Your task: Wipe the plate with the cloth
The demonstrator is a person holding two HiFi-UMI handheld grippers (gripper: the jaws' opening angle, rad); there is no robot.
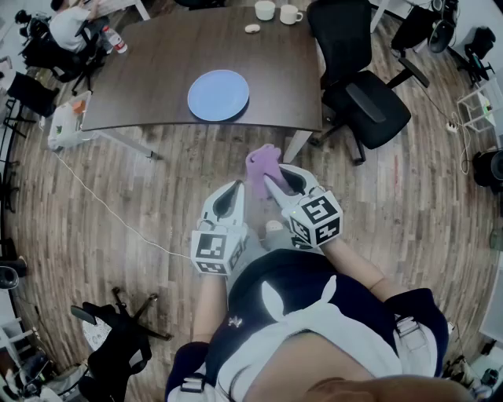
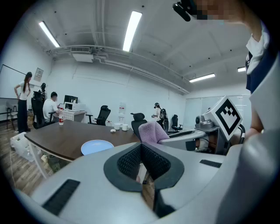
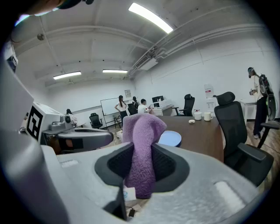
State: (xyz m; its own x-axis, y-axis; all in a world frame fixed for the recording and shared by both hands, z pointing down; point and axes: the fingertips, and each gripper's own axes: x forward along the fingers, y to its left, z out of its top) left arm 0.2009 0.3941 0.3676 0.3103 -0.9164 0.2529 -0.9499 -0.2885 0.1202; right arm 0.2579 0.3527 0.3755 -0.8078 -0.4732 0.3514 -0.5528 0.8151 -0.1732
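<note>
A light blue plate [image 1: 218, 95] lies near the front edge of the dark wooden table [image 1: 157, 63], away from both grippers. My right gripper [image 1: 271, 182] is shut on a purple cloth [image 1: 263, 167], which bunches up out of its jaws [image 3: 142, 153]. The plate [image 3: 170, 138] shows just behind the cloth in the right gripper view. My left gripper [image 1: 233, 194] sits beside the right one, over the floor in front of the table; its jaws are closed with nothing between them. In the left gripper view the plate [image 2: 97, 147] lies ahead on the table and the cloth [image 2: 153, 131] to the right.
Two white cups [image 1: 277, 12] and a small object [image 1: 252, 28] stand at the table's far edge. A black office chair [image 1: 361, 86] stands at the table's right. A cable [image 1: 110, 212] runs over the wooden floor at left. People are at the far left [image 1: 67, 23].
</note>
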